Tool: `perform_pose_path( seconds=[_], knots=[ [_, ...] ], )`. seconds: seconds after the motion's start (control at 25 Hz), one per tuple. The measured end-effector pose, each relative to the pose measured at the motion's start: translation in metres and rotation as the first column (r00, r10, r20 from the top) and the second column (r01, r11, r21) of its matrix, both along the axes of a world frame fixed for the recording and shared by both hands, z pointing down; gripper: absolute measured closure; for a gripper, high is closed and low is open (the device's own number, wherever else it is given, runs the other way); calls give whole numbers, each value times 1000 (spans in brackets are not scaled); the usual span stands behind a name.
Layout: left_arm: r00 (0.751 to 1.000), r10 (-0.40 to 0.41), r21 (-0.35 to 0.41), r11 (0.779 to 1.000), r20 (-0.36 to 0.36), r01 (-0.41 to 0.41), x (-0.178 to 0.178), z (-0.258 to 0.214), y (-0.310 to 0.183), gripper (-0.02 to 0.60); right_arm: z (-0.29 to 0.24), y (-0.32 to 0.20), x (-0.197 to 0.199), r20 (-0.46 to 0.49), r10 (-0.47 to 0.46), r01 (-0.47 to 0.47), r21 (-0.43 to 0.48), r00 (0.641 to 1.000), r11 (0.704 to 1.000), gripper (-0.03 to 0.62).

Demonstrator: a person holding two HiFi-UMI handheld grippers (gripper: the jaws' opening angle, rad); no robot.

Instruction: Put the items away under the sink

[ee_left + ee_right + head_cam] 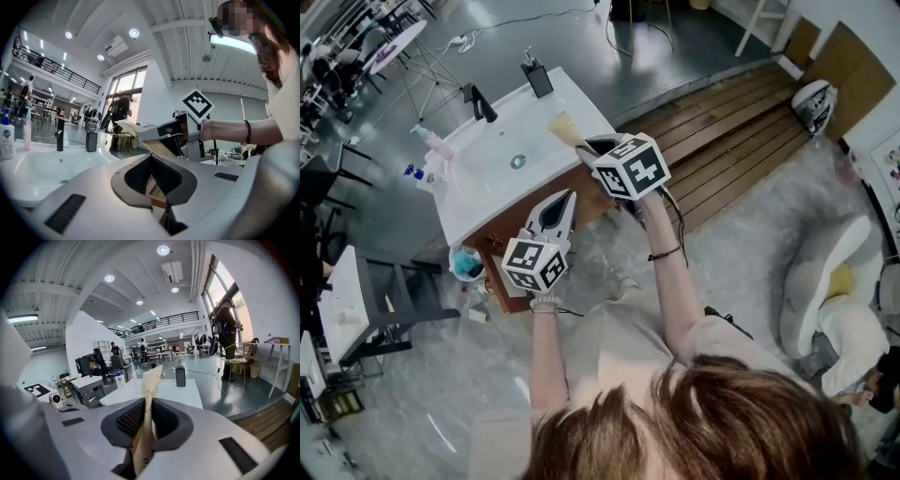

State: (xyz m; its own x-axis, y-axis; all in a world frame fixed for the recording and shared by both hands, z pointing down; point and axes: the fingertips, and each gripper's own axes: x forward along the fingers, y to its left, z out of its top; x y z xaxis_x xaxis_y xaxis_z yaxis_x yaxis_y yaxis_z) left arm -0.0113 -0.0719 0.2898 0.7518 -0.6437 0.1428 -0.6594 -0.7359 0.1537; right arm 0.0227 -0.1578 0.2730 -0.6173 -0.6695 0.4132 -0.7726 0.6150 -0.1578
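We are standing in front of the white rectangular sink basin [502, 141], which is sitting on a brown wooden cabinet [514, 228], and we are holding a gripper in each hand.

The right gripper [586, 148] is reaching over the sink's near right corner. Its fingers [133, 420] are clamping a flat beige paper packet [151, 385] edge-on. The packet is sticking out past the fingertips and hanging in the air above that corner of the sink, not touching the basin.

The left gripper [566, 197] is hovering at the sink's front edge, in front of the cabinet, beside the right gripper and lower in the head view. Its fingers [140, 173] are meeting at the tips, and we are seeing nothing gripped between them. In the left gripper view, only a slice of cream and orange surface is showing through the gap behind the tips.

At the sink's far rim a black faucet [478, 101] and a black rectangular soap dispenser [536, 77] are standing. A pink bottle [439, 142] and a blue-capped white bottle [417, 173] are standing at the sink's left end. On the floor beside the cabinet, below the sink's left end, a teal round bucket [467, 264] is sitting.
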Motion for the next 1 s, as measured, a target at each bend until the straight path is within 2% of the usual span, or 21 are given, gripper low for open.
perform_pose_path(
  seconds=[0.16, 0.44, 0.8, 1.0],
  knots=[
    [1000, -4, -26, 1000, -15, 4, -15, 6, 14, 581, 13, 18, -13, 1, 13, -13, -46, 1000, 999, 542],
    [999, 12, -48, 999, -44, -14, -32, 15, 37, 581, 26, 44, -26, -1, 50, -50, -68, 999, 996, 542],
    [999, 47, -74, 996, -28, -49, -41, 29, 62, 581, 53, 75, -31, -25, 101, -103, -95, 995, 990, 542],
    [1000, 19, -88, 996, -24, -21, -48, 36, 59, 581, 53, 75, -34, 8, 103, -101, -97, 995, 990, 542]
  ],
)
